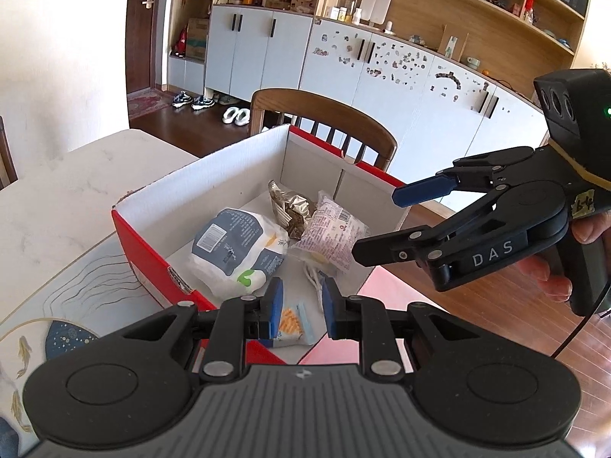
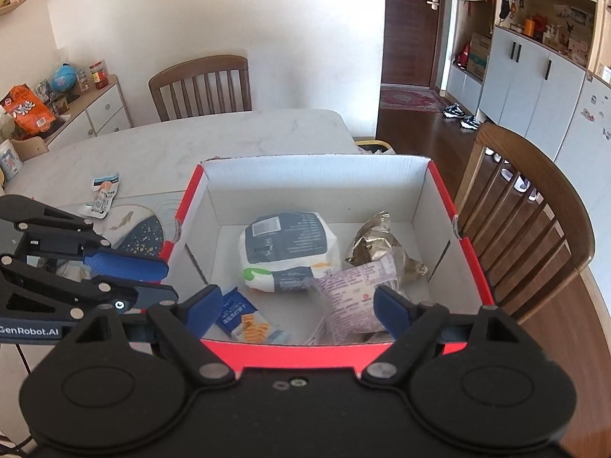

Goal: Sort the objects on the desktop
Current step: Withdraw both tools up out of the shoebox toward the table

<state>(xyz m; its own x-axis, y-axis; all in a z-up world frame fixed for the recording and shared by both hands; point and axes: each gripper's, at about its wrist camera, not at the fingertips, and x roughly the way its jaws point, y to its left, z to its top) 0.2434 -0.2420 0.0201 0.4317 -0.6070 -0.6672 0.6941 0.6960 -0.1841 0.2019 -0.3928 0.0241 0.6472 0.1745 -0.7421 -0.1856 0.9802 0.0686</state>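
Red box (image 2: 290, 355) (white inside), gold packet (image 2: 376, 242)

Your left gripper (image 1: 298, 307) and right gripper (image 2: 298, 305) are black linkages with blue pads, silver rivets, white lettering.

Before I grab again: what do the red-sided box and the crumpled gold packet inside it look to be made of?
Red-sided box with white interior: apparently corrugated cardboard, matte white inside and smooth red outside; its cut rim shows a fluted edge and folded flaps. Crumpled gold packet: likely metallised plastic film or foil, shiny, with sharp creases that catch the light. Which of the two cannot be told.
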